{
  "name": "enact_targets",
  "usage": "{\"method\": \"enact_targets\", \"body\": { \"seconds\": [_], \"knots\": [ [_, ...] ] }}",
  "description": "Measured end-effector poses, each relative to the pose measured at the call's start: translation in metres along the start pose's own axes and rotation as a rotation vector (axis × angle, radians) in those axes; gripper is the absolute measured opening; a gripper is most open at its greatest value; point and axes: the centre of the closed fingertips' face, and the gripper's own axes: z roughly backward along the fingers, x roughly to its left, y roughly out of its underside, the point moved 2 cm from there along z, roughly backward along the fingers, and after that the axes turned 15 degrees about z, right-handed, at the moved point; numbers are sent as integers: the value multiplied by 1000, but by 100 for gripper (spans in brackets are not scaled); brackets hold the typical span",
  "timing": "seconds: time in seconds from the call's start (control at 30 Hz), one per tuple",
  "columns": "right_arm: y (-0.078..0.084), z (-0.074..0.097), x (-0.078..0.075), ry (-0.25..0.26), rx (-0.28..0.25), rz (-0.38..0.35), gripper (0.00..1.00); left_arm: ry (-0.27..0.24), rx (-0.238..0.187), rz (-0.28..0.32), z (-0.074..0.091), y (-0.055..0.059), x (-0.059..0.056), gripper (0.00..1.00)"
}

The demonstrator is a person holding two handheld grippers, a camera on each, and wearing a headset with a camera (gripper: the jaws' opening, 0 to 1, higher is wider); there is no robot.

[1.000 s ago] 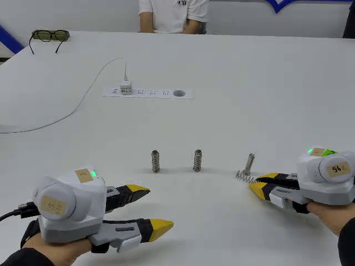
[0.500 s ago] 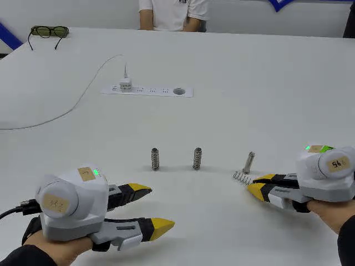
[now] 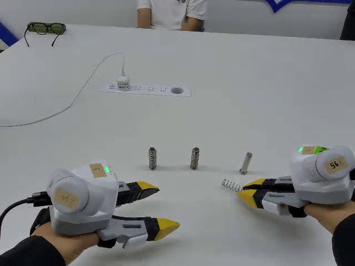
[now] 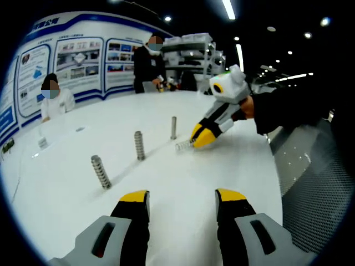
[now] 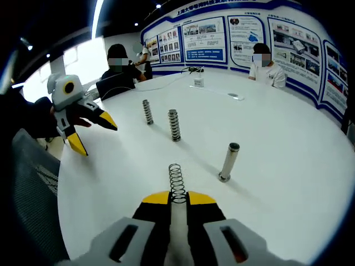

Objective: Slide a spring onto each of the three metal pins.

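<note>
Pinching one end of a loose spring (image 3: 231,185), the right gripper (image 3: 244,194) has its jaws pressed together low over the white table (image 3: 266,100). The rest of the spring sticks out past the tips. The left gripper (image 3: 167,208) hovers near the front edge, jaws spread, holding nothing. Just beyond the spring, apart from it, stands the bare pin (image 3: 245,163). In a row with it, the middle pin (image 3: 194,158) and left pin (image 3: 152,158) each wear a spring. Farther back lie a power strip (image 3: 145,89), then glasses (image 3: 41,27).

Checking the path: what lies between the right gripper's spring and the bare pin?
Just bare table between the spring and the bare pin, plain in the right gripper view.
</note>
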Motion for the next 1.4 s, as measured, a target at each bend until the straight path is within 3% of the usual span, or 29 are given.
{"method": "enact_targets", "body": {
  "seconds": [0.47, 1.0, 1.4],
  "knots": [
    [-21, -1, 22, -66, 4, 72, 11, 44, 10, -48, -13, -4, -7, 46],
    [-47, -3, 58, -195, 24, 216, 11, 84, 16, -114, -22, -6, -18, 41],
    [-50, -4, 75, -253, 57, 296, 11, 111, 32, -177, -26, -5, -26, 34]
  ]
}}
